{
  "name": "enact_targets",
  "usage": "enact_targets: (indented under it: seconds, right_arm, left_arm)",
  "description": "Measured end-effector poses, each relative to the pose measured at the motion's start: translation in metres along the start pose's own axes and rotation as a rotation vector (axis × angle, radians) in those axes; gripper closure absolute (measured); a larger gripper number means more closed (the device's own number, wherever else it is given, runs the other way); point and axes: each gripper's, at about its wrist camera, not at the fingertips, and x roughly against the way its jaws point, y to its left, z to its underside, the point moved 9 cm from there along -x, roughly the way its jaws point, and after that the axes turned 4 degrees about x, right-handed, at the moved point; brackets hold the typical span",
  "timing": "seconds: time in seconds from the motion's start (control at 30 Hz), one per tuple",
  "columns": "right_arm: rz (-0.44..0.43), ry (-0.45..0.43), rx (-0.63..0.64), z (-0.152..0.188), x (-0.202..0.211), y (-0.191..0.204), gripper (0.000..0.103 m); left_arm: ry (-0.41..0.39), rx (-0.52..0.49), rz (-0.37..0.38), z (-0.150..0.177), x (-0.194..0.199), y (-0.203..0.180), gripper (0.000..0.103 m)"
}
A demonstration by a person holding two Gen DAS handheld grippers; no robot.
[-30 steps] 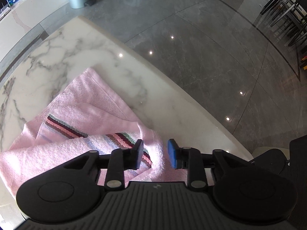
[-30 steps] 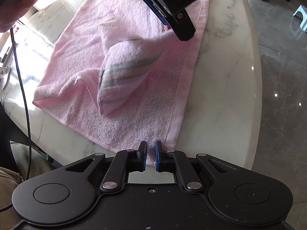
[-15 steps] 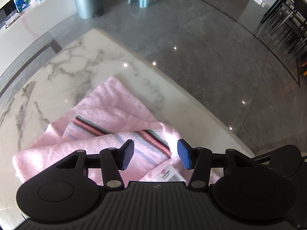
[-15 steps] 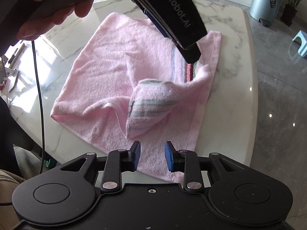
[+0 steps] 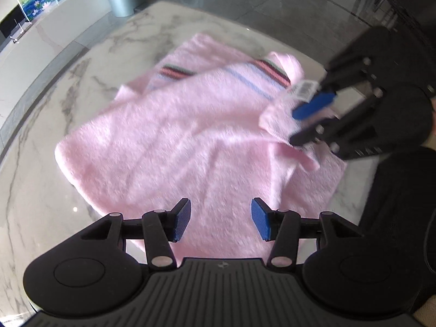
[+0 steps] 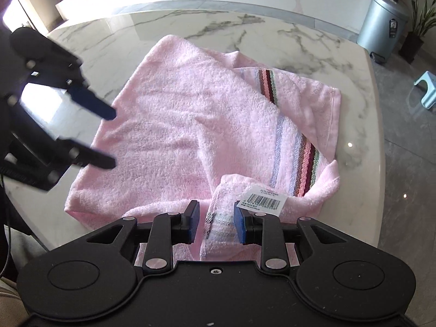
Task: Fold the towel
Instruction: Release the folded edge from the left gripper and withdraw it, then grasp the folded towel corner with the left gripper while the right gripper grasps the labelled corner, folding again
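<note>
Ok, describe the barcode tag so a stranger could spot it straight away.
On the white marble table lies a pink towel, roughly folded. At its near corner, beside the striped band, sits the barcode tag, the only white printed label on the cloth.

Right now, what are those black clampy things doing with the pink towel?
A person is folding a pink towel on a marble table, holding a gripper in each hand. The towel lies doubled over but crooked, with its striped band showing. The right gripper is open around a bunched corner beside the barcode tag, not pinching it. The left gripper is open above the near edge, holding nothing.
</note>
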Motion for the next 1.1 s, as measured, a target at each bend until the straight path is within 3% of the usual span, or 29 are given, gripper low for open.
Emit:
enact_targets:
  seconds: [0.23, 0.3, 0.33, 0.37, 0.47, 0.63, 0.83, 1.03, 1.1]
  right_arm:
    - [0.073, 0.088, 0.0, 0.003, -0.03, -0.007, 0.075]
    - [0.071, 0.094, -0.009, 0.005, -0.031, -0.007, 0.08]
    - [0.069, 0.097, -0.013, 0.005, -0.031, -0.008, 0.085]
    - [0.068, 0.099, -0.017, 0.006, -0.031, -0.008, 0.091]
    - [0.068, 0.099, -0.021, 0.007, -0.025, -0.008, 0.094]
    - [0.069, 0.081, -0.018, 0.008, -0.001, -0.008, 0.096]
    - [0.091, 0.059, -0.04, 0.019, 0.038, -0.017, 0.096]
    - [0.095, 0.065, -0.068, 0.035, 0.048, -0.022, 0.095]
    - [0.09, 0.042, -0.06, 0.031, 0.046, -0.016, 0.077]
  left_arm:
    - [0.049, -0.076, 0.025, 0.056, -0.019, -0.022, 0.055]
    - [0.056, -0.065, 0.017, 0.065, -0.024, -0.02, 0.055]
    - [0.063, -0.051, 0.011, 0.069, -0.027, -0.019, 0.058]
    - [0.07, -0.041, 0.006, 0.072, -0.029, -0.017, 0.068]
    - [0.064, -0.011, -0.005, 0.074, -0.029, -0.012, 0.082]
    - [0.023, 0.032, -0.015, 0.069, -0.016, -0.005, 0.089]
    - [0.004, 0.07, -0.051, 0.071, 0.0, 0.008, 0.089]
    - [0.002, 0.115, -0.056, 0.081, 0.004, 0.009, 0.089]
    - [-0.009, 0.123, -0.051, 0.083, 0.005, 0.006, 0.089]
